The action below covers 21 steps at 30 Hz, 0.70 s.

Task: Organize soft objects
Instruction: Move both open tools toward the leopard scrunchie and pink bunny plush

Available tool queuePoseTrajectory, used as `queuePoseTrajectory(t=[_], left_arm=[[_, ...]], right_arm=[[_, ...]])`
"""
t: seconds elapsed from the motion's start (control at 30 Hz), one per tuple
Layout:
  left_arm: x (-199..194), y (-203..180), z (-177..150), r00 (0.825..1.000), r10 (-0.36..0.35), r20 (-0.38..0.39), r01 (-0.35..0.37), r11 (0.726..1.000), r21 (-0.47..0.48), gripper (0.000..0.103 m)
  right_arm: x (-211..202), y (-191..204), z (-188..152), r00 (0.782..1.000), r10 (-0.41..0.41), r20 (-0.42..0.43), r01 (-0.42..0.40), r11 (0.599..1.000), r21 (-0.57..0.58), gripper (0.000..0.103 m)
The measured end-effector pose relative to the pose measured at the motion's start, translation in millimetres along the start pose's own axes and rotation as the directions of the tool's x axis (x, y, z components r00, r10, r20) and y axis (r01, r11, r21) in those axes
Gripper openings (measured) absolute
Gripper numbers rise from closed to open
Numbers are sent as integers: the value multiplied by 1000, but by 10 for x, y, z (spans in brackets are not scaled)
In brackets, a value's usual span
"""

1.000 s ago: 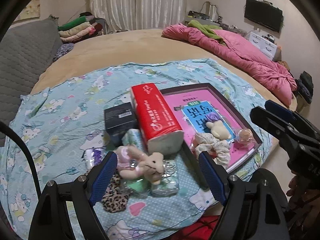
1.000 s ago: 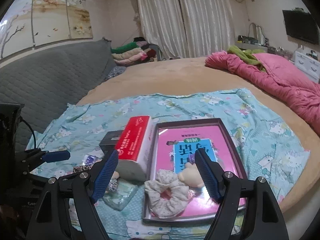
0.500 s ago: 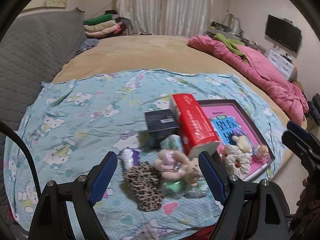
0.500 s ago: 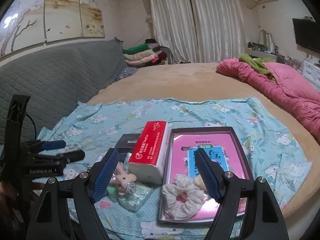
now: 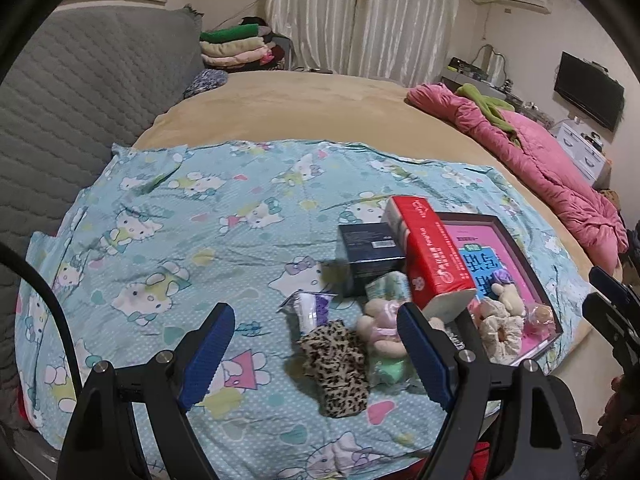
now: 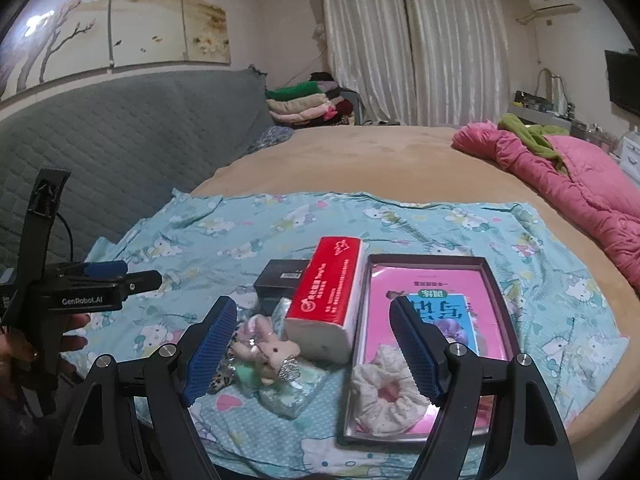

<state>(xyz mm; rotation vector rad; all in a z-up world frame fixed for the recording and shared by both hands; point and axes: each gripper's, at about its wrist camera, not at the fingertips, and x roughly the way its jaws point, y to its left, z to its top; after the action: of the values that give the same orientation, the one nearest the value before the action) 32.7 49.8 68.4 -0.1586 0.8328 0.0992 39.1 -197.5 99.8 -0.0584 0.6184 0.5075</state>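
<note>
both claws, left gripper (image 5: 316, 354) and right gripper (image 6: 310, 346), hang apart and empty. the plush rabbit (image 6: 266, 354) sits against the tissue pack (image 6: 326, 304); a careless grab could topple it.

The left gripper (image 6: 120, 276) carries white lettering "GenRobot.AI" along its black side. The pink and blue book cover (image 6: 430, 300) in the tray (image 6: 424, 258) bears large Chinese characters, upside down to both cameras, not legible enough to transcribe. The red tissue pack (image 6: 330, 280) has white logo and print, too small to read.
</note>
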Motion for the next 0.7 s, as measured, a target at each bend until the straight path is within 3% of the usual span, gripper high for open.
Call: queuePoseTrajectory(t=[0.4, 0.7], left_arm=[[135, 294, -168, 999, 10, -44, -13, 999, -52, 83], [356, 213, -349, 996, -23, -91, 19, 999, -41, 83]], right_arm=[[179, 157, -153, 998, 17, -59, -20, 999, -46, 80], [434, 239, -368, 992, -2, -127, -11, 995, -101, 80]])
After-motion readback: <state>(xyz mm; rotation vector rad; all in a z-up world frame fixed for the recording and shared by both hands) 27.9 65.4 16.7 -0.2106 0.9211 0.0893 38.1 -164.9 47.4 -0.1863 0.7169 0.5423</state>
